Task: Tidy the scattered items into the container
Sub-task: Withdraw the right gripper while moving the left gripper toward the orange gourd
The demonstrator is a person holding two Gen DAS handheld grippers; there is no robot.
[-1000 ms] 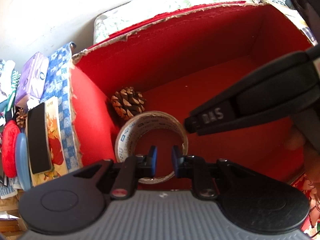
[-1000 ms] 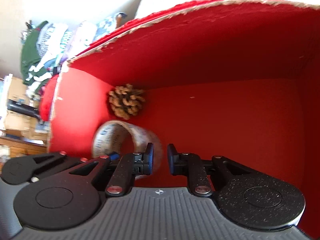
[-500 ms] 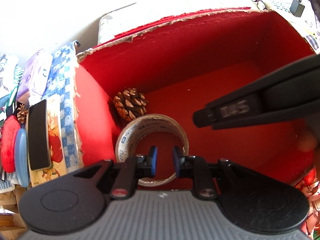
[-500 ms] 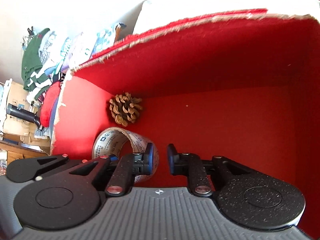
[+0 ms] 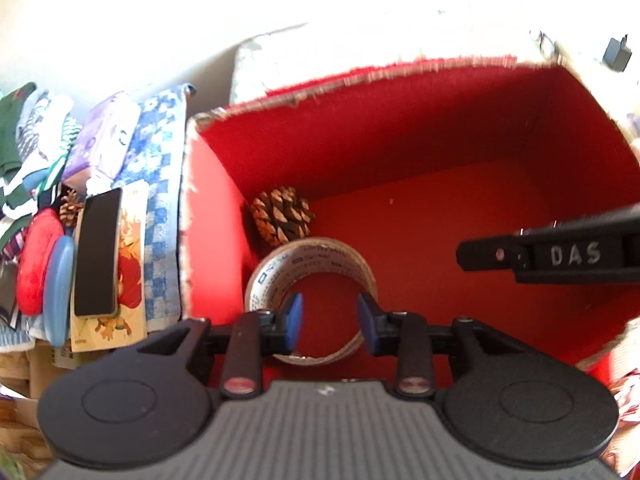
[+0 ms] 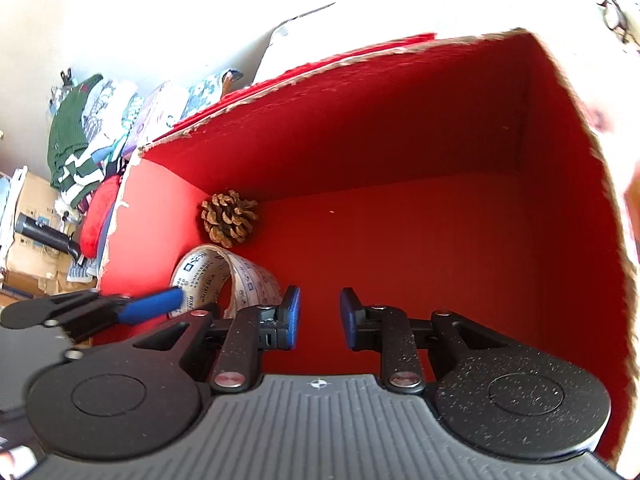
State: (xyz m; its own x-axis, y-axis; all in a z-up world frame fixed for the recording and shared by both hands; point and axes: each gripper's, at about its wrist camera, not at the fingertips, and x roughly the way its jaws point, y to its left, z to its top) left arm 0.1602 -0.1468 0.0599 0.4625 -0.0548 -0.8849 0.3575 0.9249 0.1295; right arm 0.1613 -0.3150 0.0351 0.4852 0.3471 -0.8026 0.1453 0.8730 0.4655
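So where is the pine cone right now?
The pine cone sits on the floor of the red box, in its far-left corner, just behind the tape roll.

In the open red-lined cardboard box (image 5: 400, 128), a brown pine cone (image 5: 283, 216) sits in the far-left corner at about ten o'clock. A printed tape roll (image 5: 312, 258) stands just before it, at seven o'clock. Outside the left wall, a black phone (image 5: 97, 252) lies on an illustrated card (image 5: 130, 280).

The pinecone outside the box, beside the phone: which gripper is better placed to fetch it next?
Probably left. The left gripper is open, empty, on the box's side nearest that pinecone. The right gripper, also open, sits farther.
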